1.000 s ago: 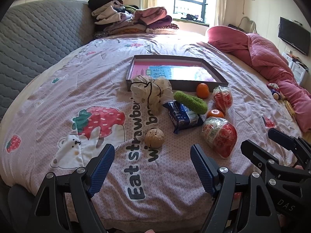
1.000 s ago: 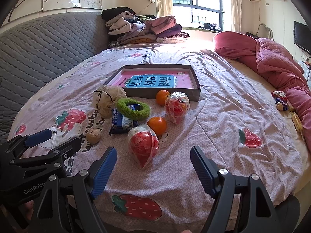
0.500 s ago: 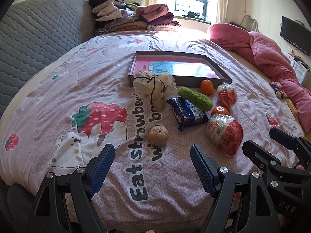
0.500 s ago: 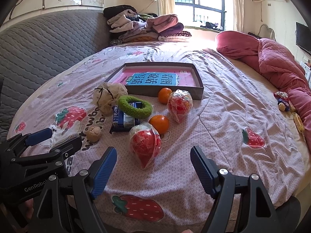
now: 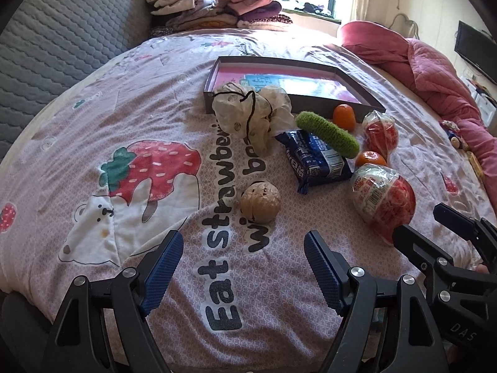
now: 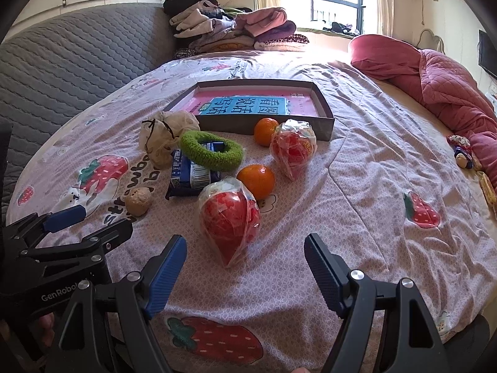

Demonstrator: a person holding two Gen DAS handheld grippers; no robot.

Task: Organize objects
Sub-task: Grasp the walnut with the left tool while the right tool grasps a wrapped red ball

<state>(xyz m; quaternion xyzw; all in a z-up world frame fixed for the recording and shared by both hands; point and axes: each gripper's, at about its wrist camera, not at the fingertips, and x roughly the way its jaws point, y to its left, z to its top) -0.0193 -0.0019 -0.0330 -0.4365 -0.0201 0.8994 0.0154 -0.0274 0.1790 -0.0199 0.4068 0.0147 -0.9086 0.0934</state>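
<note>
Loose objects lie on a bed in front of a shallow grey box [image 5: 214, 85] [image 6: 326, 121] with a pink and blue sheet inside. They are a walnut [image 5: 260, 202] [image 6: 139, 201], a cream drawstring pouch [image 5: 248, 115] [image 6: 161, 136], a blue snack pack [image 5: 313, 158] [image 6: 186, 174], a green knitted ring [image 5: 326, 133] [image 6: 211, 152], two oranges [image 6: 257, 180] [image 6: 265, 130] and two red wrapped parcels [image 5: 383, 199] [image 6: 230, 217] [image 6: 292, 149]. My left gripper [image 5: 242, 258] is open just short of the walnut. My right gripper [image 6: 245, 264] is open just short of the near parcel.
A pink quilt [image 6: 435, 74] is heaped at the right. Folded clothes [image 6: 230, 31] are stacked at the head of the bed. A grey padded headboard [image 6: 62, 49] runs along the left. A small toy [image 6: 462, 155] lies by the right edge.
Both grippers have moved forward toward the objects, which look larger and closer. Both stay open and empty.
</note>
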